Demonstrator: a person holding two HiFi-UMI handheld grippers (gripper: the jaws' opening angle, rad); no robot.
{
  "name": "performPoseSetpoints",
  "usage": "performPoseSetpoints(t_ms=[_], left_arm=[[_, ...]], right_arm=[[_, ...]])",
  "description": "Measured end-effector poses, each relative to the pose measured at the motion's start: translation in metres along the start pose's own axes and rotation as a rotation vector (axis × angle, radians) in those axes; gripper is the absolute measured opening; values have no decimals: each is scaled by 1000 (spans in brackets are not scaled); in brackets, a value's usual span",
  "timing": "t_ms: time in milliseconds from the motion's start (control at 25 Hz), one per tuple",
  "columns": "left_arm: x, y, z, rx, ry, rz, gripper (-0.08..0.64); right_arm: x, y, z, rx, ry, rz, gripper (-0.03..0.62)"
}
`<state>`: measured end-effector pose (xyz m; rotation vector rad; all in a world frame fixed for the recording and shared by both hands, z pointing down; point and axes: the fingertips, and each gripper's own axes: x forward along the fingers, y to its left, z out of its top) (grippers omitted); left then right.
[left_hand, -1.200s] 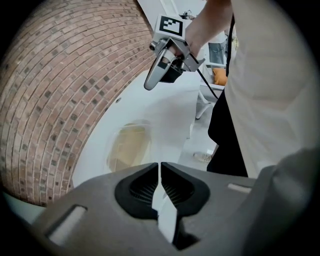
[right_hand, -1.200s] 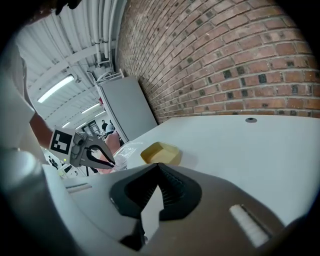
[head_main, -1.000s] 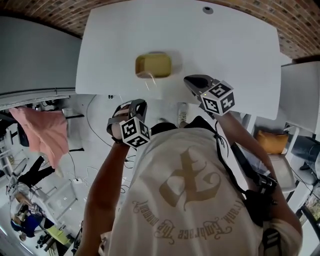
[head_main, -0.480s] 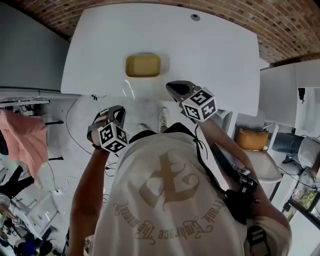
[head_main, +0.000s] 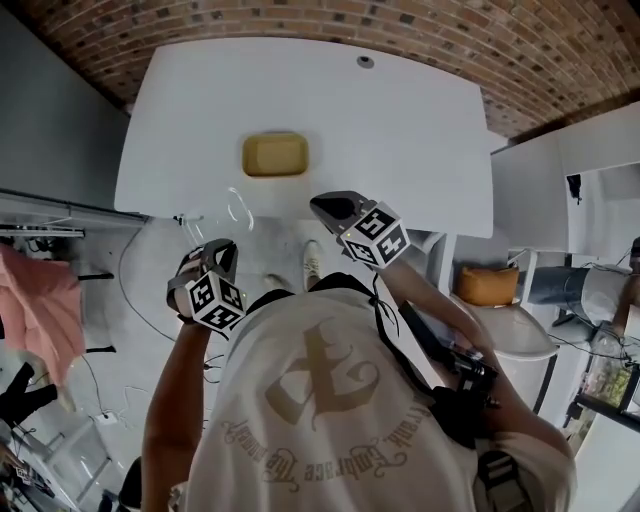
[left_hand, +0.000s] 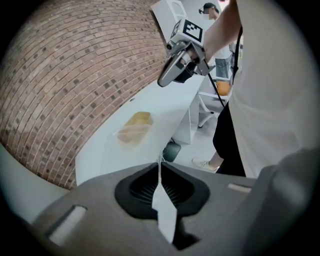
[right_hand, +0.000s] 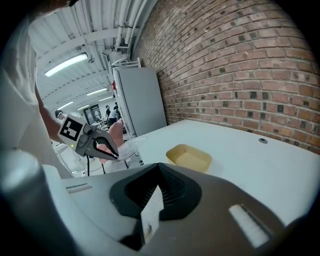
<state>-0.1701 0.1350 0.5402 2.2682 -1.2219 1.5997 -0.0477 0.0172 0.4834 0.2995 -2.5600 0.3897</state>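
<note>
The white table (head_main: 400, 120) fills most of my head view, with the brick wall (head_main: 450, 40) behind its far edge and a grey cabinet (right_hand: 137, 100) off its left end. On the table's near-left part lies a shallow yellow tray (head_main: 274, 155), flat, open and with nothing in it that I can see. A small round cap (head_main: 366, 61) sits in the tabletop near the wall, well apart from the tray.

The clear plastic piece (right_hand: 126, 148) is thin, see-through and off every surface. It hangs in the air just off the table's near-left corner, pinched by one edge. I can't tell whether it is a lid or a shallow tub.

My left gripper (left_hand: 160, 167) is clamped on that edge, and in its own view the thin rim stands up between the closed jaws. My right gripper (right_hand: 159, 170) has its jaws pressed together with nothing that I can make out between them. It hovers over the table's near edge.

As I judge it, the lifting part is done. The clear piece is up and held, but it has not been set on anything and the tray lies untouched.

The tray lies ahead of both grippers, roughly between their lines. It is near the right one's tip and further from the left one, which is over the floor beside the table.
</note>
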Motion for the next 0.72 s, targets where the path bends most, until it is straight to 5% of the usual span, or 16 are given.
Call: performPoseSetpoints(t_ms=[720], left_arm=[[-27, -15, -22, 5, -45, -2, 20]], right_arm=[[-3, 37, -1, 26, -39, -60, 8]])
